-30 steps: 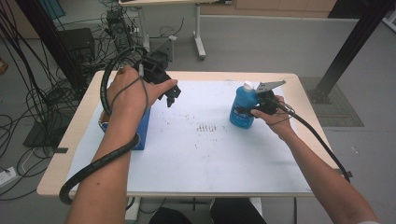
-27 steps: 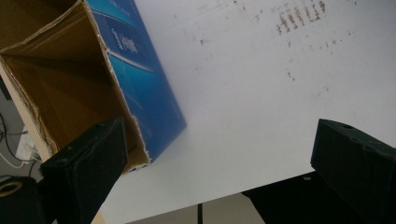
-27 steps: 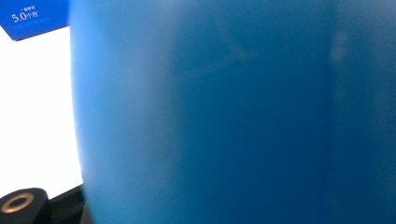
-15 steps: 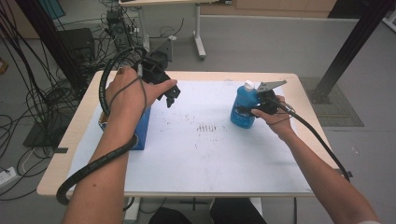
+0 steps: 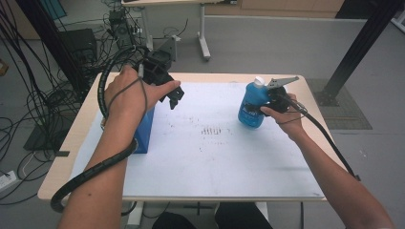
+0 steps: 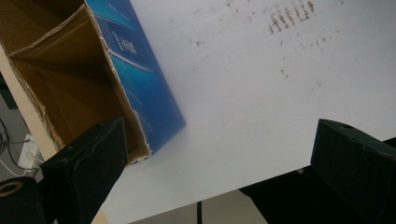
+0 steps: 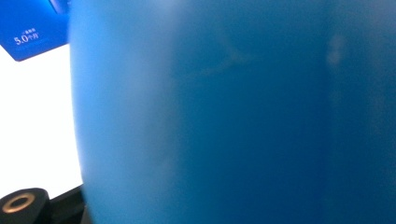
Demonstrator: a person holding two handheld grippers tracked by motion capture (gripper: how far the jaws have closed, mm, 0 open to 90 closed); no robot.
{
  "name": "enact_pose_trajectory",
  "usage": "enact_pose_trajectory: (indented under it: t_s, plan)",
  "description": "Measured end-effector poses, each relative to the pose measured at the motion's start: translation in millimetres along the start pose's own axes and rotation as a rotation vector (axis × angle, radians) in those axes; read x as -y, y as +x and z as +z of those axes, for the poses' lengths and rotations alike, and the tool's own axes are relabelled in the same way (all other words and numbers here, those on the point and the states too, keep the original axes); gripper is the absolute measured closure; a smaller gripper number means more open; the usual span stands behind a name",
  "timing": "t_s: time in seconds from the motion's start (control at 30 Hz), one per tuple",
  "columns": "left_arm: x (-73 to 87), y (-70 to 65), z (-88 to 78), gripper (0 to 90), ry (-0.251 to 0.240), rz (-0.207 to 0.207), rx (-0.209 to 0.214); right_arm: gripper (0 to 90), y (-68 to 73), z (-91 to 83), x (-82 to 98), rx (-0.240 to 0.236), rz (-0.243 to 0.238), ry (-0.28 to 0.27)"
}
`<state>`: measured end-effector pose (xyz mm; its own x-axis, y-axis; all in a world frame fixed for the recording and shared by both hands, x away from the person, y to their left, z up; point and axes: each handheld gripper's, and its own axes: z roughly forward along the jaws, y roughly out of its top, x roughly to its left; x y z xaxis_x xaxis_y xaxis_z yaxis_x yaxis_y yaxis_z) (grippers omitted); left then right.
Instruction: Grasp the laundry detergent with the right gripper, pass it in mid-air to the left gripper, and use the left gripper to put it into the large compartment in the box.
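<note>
On the white-topped table (image 5: 215, 162) with a pale wooden edge, the right gripper (image 5: 267, 102) is clamped on a blue plastic bottle with a white cap (image 5: 251, 105), which stands upright near the table's far right part, its base at or just above the white surface. The bottle's white cap points up, and the grey three-cornered plate on the gripper juts out beside it. In the right gripper view the bottle's smooth blue wall (image 7: 233, 112) sits very close to the lens, blurred, with a slice of white tabletop to one side. The left gripper (image 5: 173, 95) hovers over the far left part of the table, held from above by the left hand (image 5: 129, 93), with its black jaws spread wide and nothing between them. Just below and beside it stands an open blue cardboard box (image 5: 143, 131) at the table's left edge. In the left gripper view the box's brown inside and torn rim (image 6: 79, 88) show next to one jaw, apart from it. Faint dark smudges (image 5: 212, 130) mark the white surface between the box and the bottle, which are well apart.
</note>
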<state>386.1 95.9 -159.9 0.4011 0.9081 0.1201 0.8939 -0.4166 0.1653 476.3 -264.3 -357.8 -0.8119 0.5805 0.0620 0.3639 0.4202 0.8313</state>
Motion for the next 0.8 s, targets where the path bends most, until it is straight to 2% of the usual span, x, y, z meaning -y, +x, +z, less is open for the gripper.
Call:
enact_pose_trajectory:
  t_s: [0.13, 0.17, 0.27, 0.3, 0.33, 0.37, 0.43, 0.53, 0.7, 0.8]
  plan:
    - [2.3, -1.2, -4.6, 4.5, 0.003, 0.022, -0.003, 44.6, 4.0, -12.3, -11.4, 0.028, -0.013, 0.032]
    - [3.3, -1.2, -8.4, 4.5, -0.003, 0.026, -0.006, 44.6, 6.5, -20.9, -18.1, 0.035, -0.023, 0.037]
    - [4.0, -0.9, -12.8, 4.5, -0.01, 0.033, -0.005, 44.6, 9.3, -30.3, -24.9, 0.031, -0.021, 0.036]
    - [4.8, -1.5, -17.2, 4.5, -0.015, 0.046, -0.007, 44.6, 11.8, -38.6, -30.9, 0.029, -0.016, 0.04]
    - [4.8, -1.5, -17.2, 4.5, -0.015, 0.046, -0.007, 44.6, 11.8, -38.6, -30.9, 0.029, -0.016, 0.04]
    - [5.1, -2.3, -21.6, 4.5, -0.016, 0.057, -0.009, 44.5, 15.5, -47.3, -38.3, 0.031, -0.013, 0.055]
    - [5.3, -2.8, -26.7, 4.5, -0.024, 0.068, -0.009, 44.5, 17.8, -51.4, -42.1, 0.033, -0.014, 0.064]
    - [6.1, -3.5, -37.6, 4.4, -0.043, 0.091, -0.008, 44.5, 29.6, -68.0, -58.7, 0.039, -0.029, 0.072]
    - [7.5, -3.5, -49.1, 4.3, -0.059, 0.116, -0.009, 44.4, 42.6, -82.3, -76.2, 0.009, -0.047, 0.057]
    - [8.5, -3.1, -58.3, 4.3, -0.079, 0.143, -0.003, 44.4, 58.6, -93.5, -98.9, -0.026, -0.076, 0.051]
